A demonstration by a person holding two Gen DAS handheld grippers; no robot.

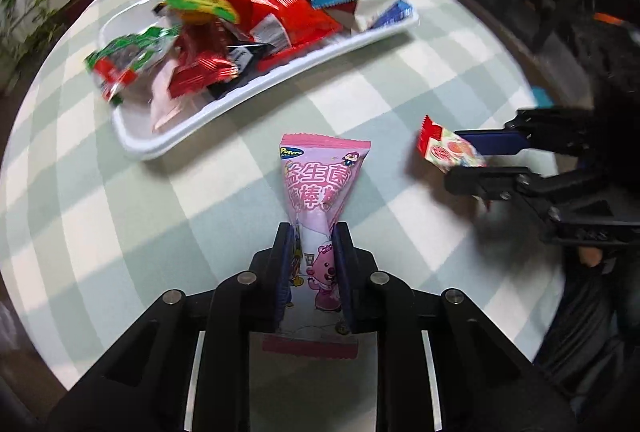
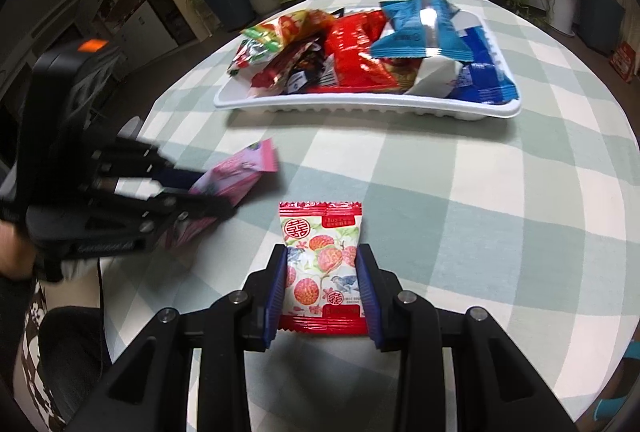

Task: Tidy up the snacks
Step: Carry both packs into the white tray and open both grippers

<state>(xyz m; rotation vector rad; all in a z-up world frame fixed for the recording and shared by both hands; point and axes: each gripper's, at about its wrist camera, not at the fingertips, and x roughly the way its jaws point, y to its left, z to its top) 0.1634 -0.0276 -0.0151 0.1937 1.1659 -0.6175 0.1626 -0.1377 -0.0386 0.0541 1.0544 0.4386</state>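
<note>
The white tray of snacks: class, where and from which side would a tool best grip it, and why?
Grip the white tray by its near long rim, coming in low from the table's open front. That lip juts out thin and bare, while the snack packets pile over the far and side edges. Both tools are full now: the left tool holds the pink packet.

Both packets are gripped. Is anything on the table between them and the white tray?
Nothing visible: only bare checked cloth lies between the pink packet, the lychee packet and the tray. The tray itself is already piled high with snacks.
</note>
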